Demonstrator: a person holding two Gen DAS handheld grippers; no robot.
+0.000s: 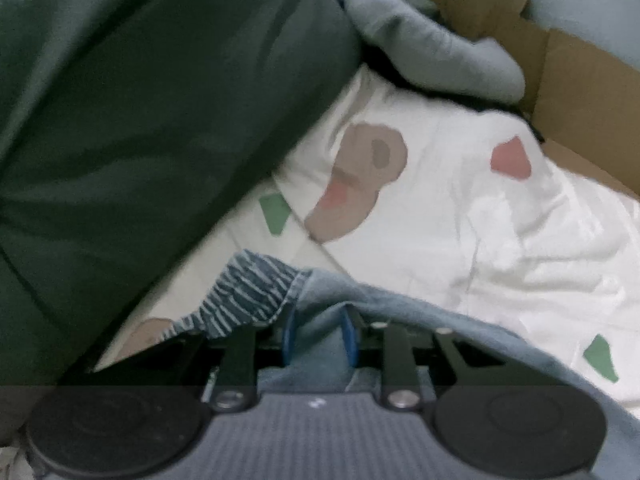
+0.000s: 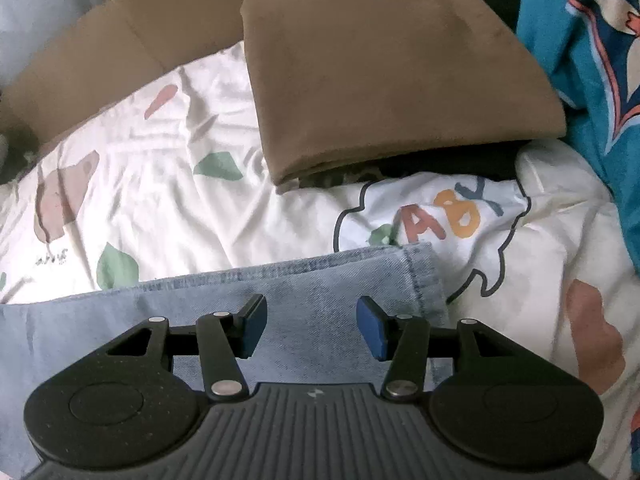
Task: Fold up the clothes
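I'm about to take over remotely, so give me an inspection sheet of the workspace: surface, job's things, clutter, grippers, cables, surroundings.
Surface: white printed bedsheet, wrinkled.
Job's things: light blue jeans lying flat on the sheet; striped lining shows at one end.
Clutter: folded brown cloth, dark green fabric, grey garment, teal patterned fabric.
Grippers: left gripper has denim between its pads, whether they press it is unclear; right gripper open above the jeans' hem end, nothing held.
Cables: nothing seen.
Surroundings: cardboard behind the sheet.
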